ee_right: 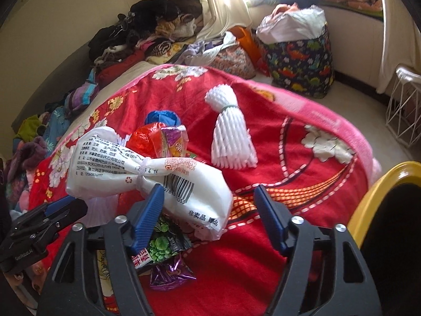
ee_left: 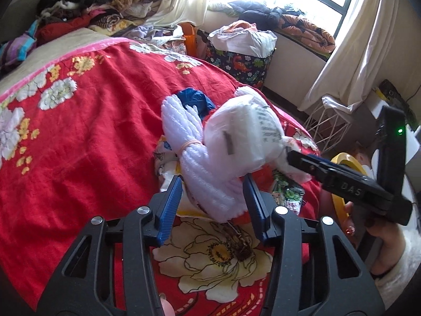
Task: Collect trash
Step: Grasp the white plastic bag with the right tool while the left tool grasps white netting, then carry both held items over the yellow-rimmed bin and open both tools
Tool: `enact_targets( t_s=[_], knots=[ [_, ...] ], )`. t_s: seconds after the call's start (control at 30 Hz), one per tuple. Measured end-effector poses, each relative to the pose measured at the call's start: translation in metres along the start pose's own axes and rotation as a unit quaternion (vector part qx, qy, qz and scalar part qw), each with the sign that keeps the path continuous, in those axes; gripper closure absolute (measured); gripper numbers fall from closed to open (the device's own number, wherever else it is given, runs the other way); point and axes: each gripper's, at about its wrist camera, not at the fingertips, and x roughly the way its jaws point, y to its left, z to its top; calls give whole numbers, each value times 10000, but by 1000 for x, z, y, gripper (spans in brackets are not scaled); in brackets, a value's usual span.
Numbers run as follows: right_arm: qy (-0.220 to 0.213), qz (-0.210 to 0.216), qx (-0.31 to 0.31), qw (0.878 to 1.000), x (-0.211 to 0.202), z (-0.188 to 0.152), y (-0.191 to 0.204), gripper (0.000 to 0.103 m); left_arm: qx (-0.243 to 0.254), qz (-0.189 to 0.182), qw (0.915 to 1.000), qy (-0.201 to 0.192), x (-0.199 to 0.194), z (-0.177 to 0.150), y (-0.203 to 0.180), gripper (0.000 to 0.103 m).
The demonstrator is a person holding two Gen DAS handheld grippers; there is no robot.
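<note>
Jaws of both grippers stand released: left gripper [ee_left: 212, 197] straddles the foam bundle [ee_left: 194, 155], right gripper [ee_right: 208, 216] frames the white bag [ee_right: 147, 171]. Wrappers [ee_right: 160, 250] lie beneath that bag; another foam bundle [ee_right: 231, 137] and a blue bag [ee_right: 163, 117] lie beyond. Nothing is visibly collected; the yellow bin [ee_right: 381, 192] waits right of the bag.

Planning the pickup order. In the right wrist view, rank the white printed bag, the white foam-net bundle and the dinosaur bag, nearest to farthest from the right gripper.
1. White printed bag: at the right gripper's left jaw.
2. Foam-net bundle: mid-blanket, ahead.
3. Dinosaur bag: on the floor beyond the bed, upper right.
</note>
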Motion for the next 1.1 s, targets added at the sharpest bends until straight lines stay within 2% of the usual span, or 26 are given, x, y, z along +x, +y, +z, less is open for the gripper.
enact_targets(
  t_s=[0.07, 0.1, 0.23, 0.37, 0.43, 0.7, 1.1],
  knots=[
    [81, 197, 119, 9997, 3, 0, -3, 56, -48, -75, 10000, 17, 2, 1, -1, 64],
    [113, 271, 119, 9995, 4, 0, -3, 66, -46, -75, 10000, 15, 3, 2, -2, 68],
    [84, 443, 73, 9990, 0, -4, -1, 73, -164, -72, 9997, 147, 9, 2, 0, 78],
    [-133, 444, 43, 9989, -12, -11, 3, 75, -158, -54, 9996, 209, 11, -1, 1, 84],
    [-279, 419, 33, 9987, -20, -12, 6, 75, -179, -46, 9997, 155, 8, -2, 1, 91],
    [-929, 228, 195, 9952, -66, -12, 1, 75, -199, -45, 9996, -191, -14, 6, 3, 93],
    [-1425, -48, 458, 9887, -110, -10, -14, 75, -19, -149, 9977, -666, -48, 23, -15, 93]
  ],
)
